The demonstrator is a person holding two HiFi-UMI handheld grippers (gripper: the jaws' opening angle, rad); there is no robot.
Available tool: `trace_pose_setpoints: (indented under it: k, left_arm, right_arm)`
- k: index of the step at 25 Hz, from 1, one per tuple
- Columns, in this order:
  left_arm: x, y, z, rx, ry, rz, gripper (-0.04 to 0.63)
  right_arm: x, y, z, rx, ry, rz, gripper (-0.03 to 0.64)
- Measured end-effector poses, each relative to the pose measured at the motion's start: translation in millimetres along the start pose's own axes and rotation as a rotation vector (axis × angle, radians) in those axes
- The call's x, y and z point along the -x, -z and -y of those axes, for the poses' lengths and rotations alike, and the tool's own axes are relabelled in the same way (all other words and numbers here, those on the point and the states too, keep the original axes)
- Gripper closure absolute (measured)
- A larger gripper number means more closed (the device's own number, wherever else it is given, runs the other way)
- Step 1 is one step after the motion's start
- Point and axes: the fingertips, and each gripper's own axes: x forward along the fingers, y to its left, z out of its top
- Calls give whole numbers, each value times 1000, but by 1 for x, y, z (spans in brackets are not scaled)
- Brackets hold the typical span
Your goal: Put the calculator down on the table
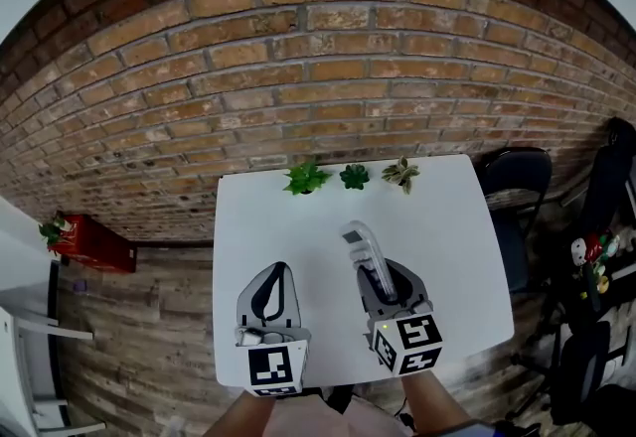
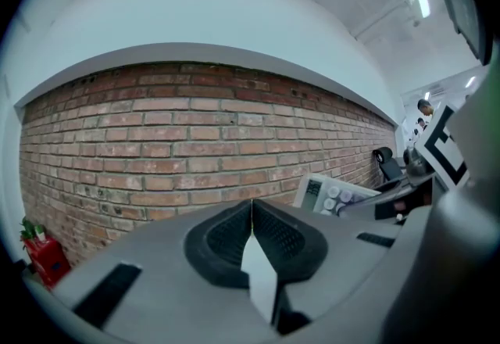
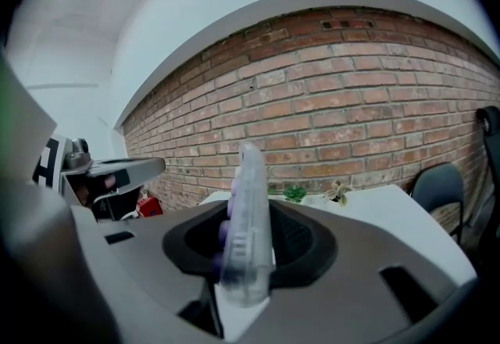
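A pale, see-through calculator (image 1: 364, 252) is clamped edge-on in my right gripper (image 1: 384, 282) over the middle of the white table (image 1: 447, 256). It sticks out forward past the jaws. In the right gripper view the calculator (image 3: 247, 219) stands on its thin edge between the black pads, its purple keys facing left. My left gripper (image 1: 279, 273) hovers beside it over the table's near left part, shut with nothing in it. In the left gripper view its pads (image 2: 226, 237) meet along one line, and the calculator (image 2: 331, 195) shows at the right with its display and round keys.
Three small potted plants (image 1: 307, 178) (image 1: 354, 176) (image 1: 401, 173) line the table's far edge against a brick wall (image 1: 298, 58). A black chair (image 1: 517, 179) stands right of the table. A red box (image 1: 94, 243) with a plant sits on the floor at the left.
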Motion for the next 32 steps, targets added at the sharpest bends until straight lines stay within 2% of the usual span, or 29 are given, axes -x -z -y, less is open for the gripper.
trace_pose_setpoints:
  k: [4, 9, 19, 32]
  left_arm:
    - [-8, 21, 2, -4, 20, -49, 583]
    - [-17, 37, 3, 15, 34, -69, 583]
    - [-30, 72, -4, 54, 25, -129, 583]
    - [-37, 97, -2, 56, 40, -191, 583]
  right_arm:
    - [-11, 20, 7, -22, 12, -44, 480]
    - [-23, 44, 14, -42, 25, -97, 480]
    - [-44, 89, 22, -72, 39, -188, 480]
    - [-57, 119, 31, -134, 66, -219, 479]
